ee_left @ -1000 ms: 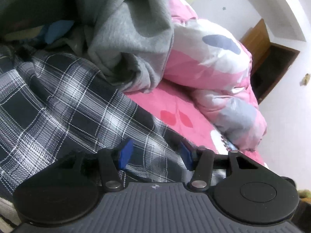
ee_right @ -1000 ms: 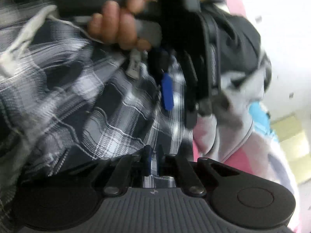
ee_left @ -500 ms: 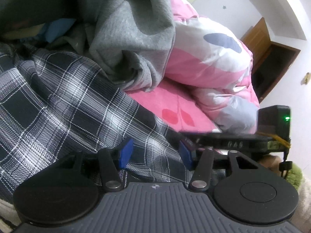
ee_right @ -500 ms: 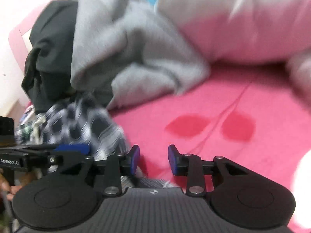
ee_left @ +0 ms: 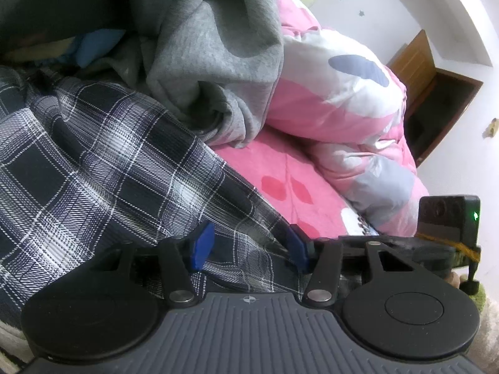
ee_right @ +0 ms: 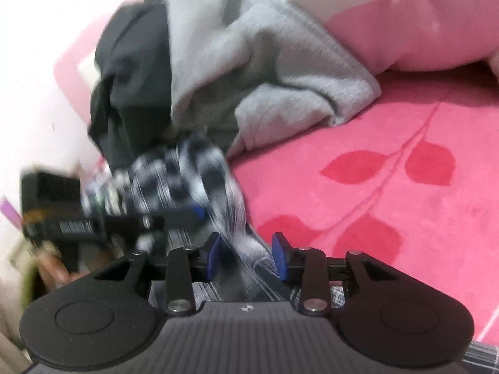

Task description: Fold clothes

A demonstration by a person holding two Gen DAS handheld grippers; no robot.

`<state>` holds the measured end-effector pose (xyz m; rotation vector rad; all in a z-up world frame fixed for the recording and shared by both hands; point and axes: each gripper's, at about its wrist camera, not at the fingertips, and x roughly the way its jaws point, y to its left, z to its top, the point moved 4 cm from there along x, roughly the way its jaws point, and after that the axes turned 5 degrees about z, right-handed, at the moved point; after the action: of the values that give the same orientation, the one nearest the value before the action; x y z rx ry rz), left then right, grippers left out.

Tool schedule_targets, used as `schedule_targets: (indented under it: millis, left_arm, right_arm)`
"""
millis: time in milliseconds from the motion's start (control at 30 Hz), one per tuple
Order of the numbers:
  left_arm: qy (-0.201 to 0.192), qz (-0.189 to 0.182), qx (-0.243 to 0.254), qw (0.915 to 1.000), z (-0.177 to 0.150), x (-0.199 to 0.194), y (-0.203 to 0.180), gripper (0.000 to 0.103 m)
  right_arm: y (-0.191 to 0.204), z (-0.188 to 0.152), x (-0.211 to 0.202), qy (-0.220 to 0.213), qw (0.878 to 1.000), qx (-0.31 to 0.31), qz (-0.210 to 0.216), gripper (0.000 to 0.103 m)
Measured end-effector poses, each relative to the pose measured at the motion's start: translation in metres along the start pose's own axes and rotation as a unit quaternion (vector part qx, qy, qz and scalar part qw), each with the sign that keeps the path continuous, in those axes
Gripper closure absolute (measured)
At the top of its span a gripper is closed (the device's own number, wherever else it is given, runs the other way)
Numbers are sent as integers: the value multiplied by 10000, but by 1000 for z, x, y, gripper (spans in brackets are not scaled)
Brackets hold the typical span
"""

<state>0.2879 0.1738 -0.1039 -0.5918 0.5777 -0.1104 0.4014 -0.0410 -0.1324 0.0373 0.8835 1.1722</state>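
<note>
On the bed [ee_left: 293, 168], covered by a pink sheet printed with red leaves, a dark plaid shirt [ee_left: 103, 162] lies spread across the near left side, its black, grey and white checks running down under both claws. In the left wrist view the left claw [ee_left: 248, 246] has its blue pads standing apart with plaid cloth lying in the gap between them; the pads do not press on the cloth, so the claw is open over the shirt. Behind the shirt a grey sweatshirt [ee_left: 215, 50] is heaped, its hem drooping onto the sheet, and a pink, white and grey quilt [ee_left: 343, 106] is bunched to the right of it. At the right edge of that view part of the other device shows, with a small green light. In the right wrist view, which is blurred, the right claw [ee_right: 246, 257] also has its pads apart, with a pale edge of the plaid shirt [ee_right: 199, 171] passing through the gap without being pinched. A black garment [ee_right: 131, 68] sits to the left of the grey sweatshirt [ee_right: 265, 62], and the left claw's body appears at the left edge beside the shirt.
</note>
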Motion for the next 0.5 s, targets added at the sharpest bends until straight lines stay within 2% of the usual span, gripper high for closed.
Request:
schedule_targets:
  millis: [67, 100, 133, 200, 267, 333, 400, 500]
  left_arm:
    - [-3, 6, 0, 10000, 0, 0, 0, 51]
    - [-5, 6, 1, 10000, 0, 0, 0, 51]
    - [-6, 9, 5, 10000, -1, 0, -1, 51]
    - [-7, 21, 20, 10000, -1, 0, -1, 51]
    - [-9, 45, 39, 10000, -1, 0, -1, 52]
    - [-3, 76, 76, 9999, -2, 1, -1, 52]
    - [-6, 92, 109, 9999, -2, 1, -2, 52]
    - [-12, 98, 148, 9998, -2, 1, -3, 52]
  right_arm:
    - [7, -1, 3, 47, 9994, -287, -194, 66]
    - [10, -1, 4, 31, 9989, -383, -273, 71]
    - [12, 1, 4, 8, 9983, -455, -371, 84]
    - [15, 4, 2, -81, 9953, -671, -692, 101]
    - [18, 10, -2, -330, 9885, -965, -1114, 101]
    - [18, 13, 2, -361, 9790, -1290, -1537, 101]
    - [12, 9, 18, -170, 9691, -1593, -1877, 101]
    - [5, 7, 30, -230, 9632, -1680, -2083, 101]
